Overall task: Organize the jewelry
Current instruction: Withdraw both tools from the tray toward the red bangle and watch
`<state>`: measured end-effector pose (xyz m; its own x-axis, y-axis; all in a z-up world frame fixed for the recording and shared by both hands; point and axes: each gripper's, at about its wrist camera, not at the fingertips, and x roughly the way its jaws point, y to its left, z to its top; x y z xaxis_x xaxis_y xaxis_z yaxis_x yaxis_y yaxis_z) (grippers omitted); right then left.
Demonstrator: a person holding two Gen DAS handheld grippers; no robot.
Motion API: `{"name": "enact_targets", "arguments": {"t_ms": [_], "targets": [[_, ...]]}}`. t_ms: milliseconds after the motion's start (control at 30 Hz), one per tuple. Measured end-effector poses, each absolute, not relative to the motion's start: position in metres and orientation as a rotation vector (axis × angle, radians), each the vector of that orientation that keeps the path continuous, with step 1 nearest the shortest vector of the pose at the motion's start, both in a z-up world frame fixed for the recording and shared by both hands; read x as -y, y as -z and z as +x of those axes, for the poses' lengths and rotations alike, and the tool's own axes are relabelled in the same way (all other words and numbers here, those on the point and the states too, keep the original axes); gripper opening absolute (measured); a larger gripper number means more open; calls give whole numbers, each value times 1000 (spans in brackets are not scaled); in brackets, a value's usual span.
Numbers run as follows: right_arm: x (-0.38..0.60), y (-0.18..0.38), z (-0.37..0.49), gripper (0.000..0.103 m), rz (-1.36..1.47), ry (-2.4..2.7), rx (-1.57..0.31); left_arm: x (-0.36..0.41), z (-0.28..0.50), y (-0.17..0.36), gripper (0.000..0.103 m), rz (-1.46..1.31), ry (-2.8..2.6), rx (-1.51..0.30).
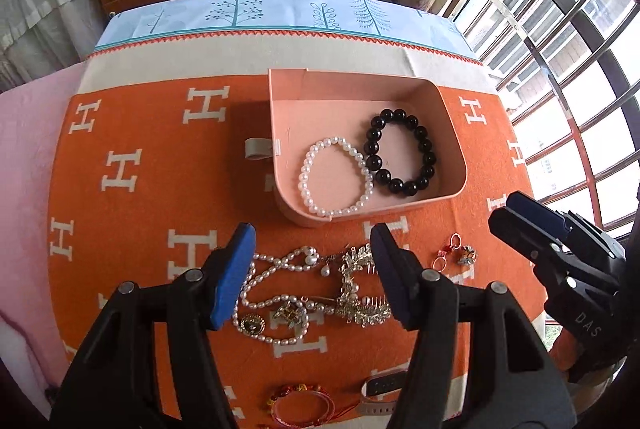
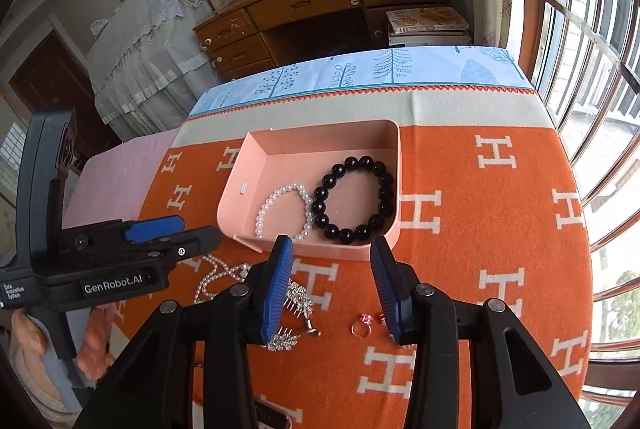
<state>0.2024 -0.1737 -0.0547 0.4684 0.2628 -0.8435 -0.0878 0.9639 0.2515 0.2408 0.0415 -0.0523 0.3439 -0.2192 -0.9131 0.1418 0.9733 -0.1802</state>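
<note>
A pink tray (image 1: 280, 101) (image 2: 394, 149) holds a white pearl bracelet (image 1: 306, 165) (image 2: 266, 205) and a black bead bracelet (image 1: 424, 141) (image 2: 386, 193). In front of it on the orange cloth lie a pearl necklace (image 1: 276, 269) (image 2: 212, 275), a silver hair comb (image 1: 356, 293) (image 2: 298, 297) and small red rings (image 1: 448, 249) (image 2: 362, 325). My left gripper (image 1: 312, 237) is open and empty above the necklace and comb. My right gripper (image 2: 330, 249) is open and empty above the comb and rings; it also shows in the left wrist view (image 1: 516, 209).
A red cord bracelet (image 1: 300, 403) and a grey watch strap (image 1: 380, 387) lie near the front edge. An orange H-patterned cloth (image 1: 140, 133) covers the table. A wooden desk (image 2: 320, 9) stands behind it, and windows (image 2: 592, 29) to the right.
</note>
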Motion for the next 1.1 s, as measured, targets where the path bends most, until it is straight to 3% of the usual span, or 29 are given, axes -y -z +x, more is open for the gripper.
{"name": "enact_targets", "arguments": {"t_ms": [467, 1100], "targets": [[156, 53, 105, 52, 138, -324, -1022, -85, 147, 27, 57, -70, 282, -977], [153, 90, 17, 52, 3, -378, -971, -112, 66, 114, 57, -107, 178, -1114]]}}
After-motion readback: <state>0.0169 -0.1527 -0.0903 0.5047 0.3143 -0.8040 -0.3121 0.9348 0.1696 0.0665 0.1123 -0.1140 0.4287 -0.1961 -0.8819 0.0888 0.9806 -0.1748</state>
